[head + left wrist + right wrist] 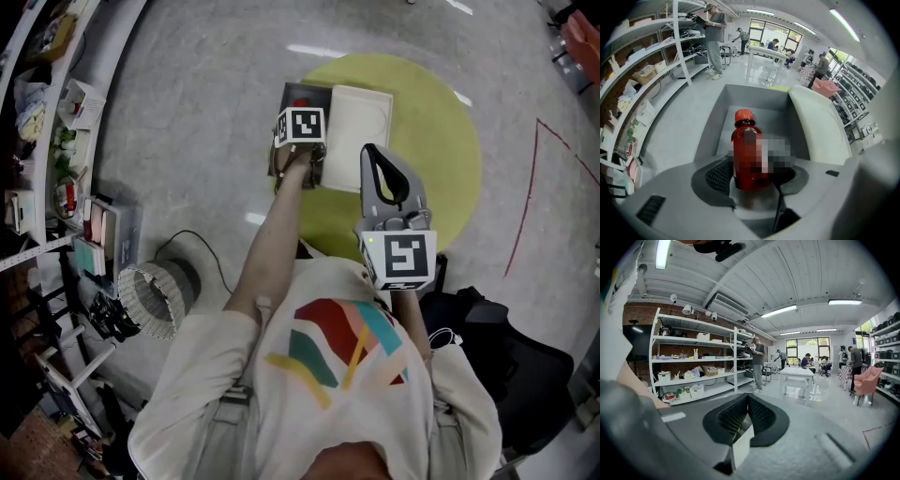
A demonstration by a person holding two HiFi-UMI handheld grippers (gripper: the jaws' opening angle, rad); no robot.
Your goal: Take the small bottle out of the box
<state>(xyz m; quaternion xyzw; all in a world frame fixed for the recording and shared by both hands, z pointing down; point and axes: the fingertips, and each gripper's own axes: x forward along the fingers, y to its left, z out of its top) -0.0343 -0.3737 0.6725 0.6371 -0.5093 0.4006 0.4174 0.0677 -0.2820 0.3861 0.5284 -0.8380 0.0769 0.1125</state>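
Your left gripper pinches the small red bottle inside the grey box, so next lift it straight up.

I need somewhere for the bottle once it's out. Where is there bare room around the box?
Free: the yellow-green round surface right of the open white lid; also the grey floor left of the box. Crowded: inside the box, where the left gripper grips the small bottle, and the shelves far left.
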